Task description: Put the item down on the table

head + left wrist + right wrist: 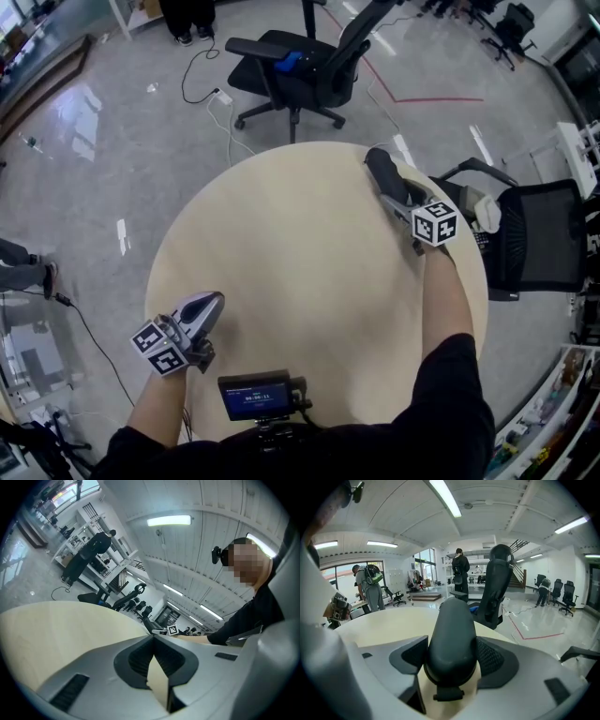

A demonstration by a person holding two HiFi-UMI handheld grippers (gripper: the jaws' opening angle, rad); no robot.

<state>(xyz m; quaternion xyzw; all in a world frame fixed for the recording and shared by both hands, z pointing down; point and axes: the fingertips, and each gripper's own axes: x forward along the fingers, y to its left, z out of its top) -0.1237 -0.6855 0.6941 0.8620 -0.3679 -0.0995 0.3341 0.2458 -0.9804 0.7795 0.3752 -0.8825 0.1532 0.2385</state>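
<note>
Right gripper point(398, 199) jaws clamped on dark oblong item point(452, 639), low over round table point(281, 244), far right; release still to do. Left gripper point(208, 307) jaws together, empty

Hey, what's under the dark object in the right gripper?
The pale top of the round table, near its far edge. The right gripper clamps the dark object; whether its underside touches the table is hidden.
</note>
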